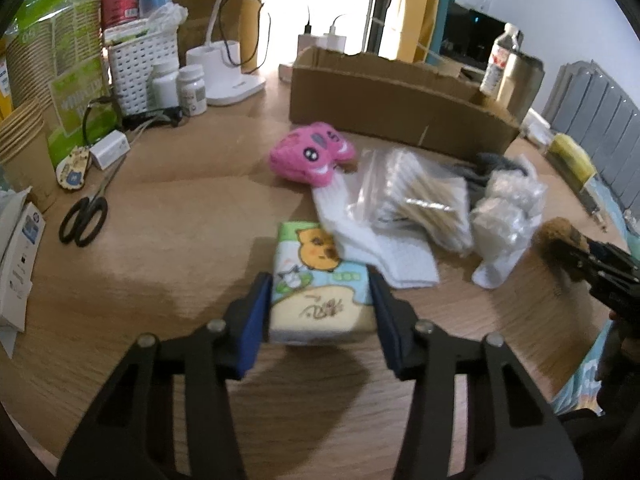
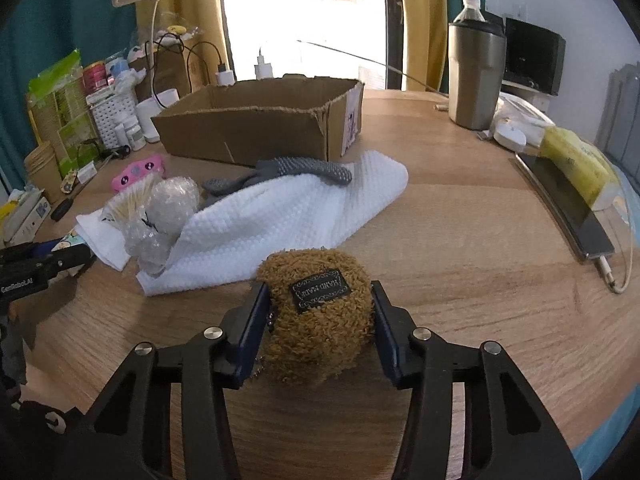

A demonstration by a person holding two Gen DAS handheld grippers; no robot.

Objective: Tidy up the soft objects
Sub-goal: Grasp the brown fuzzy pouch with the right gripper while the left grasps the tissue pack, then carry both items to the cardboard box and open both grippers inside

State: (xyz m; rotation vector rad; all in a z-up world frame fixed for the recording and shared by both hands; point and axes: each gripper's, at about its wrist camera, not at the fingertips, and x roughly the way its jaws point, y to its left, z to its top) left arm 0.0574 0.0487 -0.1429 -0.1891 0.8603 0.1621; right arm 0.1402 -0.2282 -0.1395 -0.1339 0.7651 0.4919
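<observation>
We see a wooden table (image 2: 460, 220) bearing a cardboard box (image 2: 256, 128), white towel (image 2: 280, 220), scissors (image 1: 86, 216) and pink plush (image 1: 310, 156).

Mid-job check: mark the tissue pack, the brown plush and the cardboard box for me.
tissue pack (image 1: 320, 292), left wrist view, printed top face between the fingers.
brown plush (image 2: 320, 328), right wrist view, fuzzy body below the label.
cardboard box (image 2: 240, 136), right wrist view, front wall.

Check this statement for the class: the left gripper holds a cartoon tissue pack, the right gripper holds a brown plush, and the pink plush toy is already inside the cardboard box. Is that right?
Not quite. The left gripper does grip the tissue pack and the right gripper the brown plush, but the pink plush toy lies on the table in front of the cardboard box, as the left wrist view shows.
</observation>
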